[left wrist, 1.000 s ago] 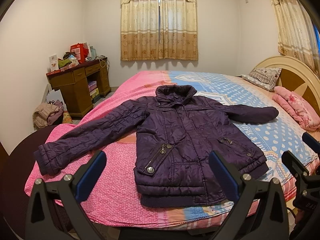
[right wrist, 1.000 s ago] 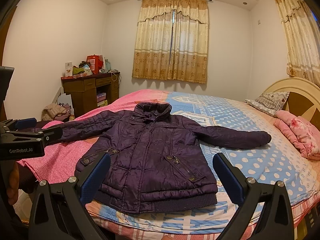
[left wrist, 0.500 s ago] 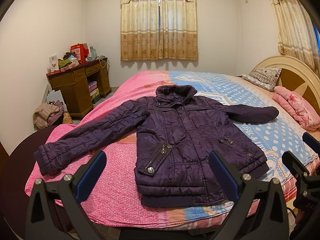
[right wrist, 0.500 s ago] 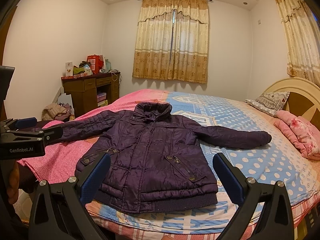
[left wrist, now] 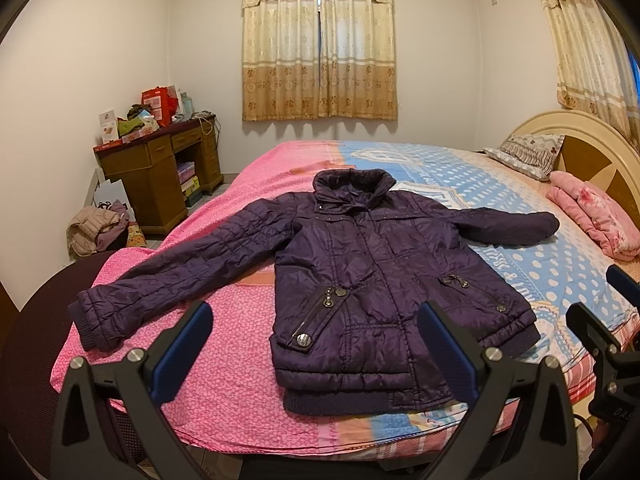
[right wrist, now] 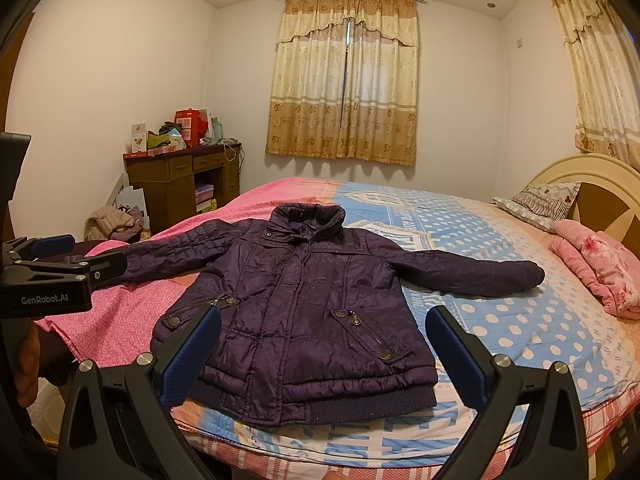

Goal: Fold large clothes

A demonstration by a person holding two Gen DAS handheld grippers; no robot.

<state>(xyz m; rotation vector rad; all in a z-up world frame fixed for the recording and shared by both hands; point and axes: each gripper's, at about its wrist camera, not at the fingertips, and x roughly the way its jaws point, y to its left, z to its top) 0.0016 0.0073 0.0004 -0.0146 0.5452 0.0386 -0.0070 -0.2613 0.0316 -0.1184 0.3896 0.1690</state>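
Left gripper [left wrist: 314, 340] and right gripper [right wrist: 322, 350]: jaws wide apart, empty, short of the bed [left wrist: 224, 384]. Purple jacket [left wrist: 376, 276] lies flat, front up, sleeves spread. Judgement: pinch each cuff and fold inward first. Left view shows the left cuff [left wrist: 94, 326]; in the right view the other tool hides it.

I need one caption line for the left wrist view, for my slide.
Open left gripper faces a purple jacket spread flat on the bed.
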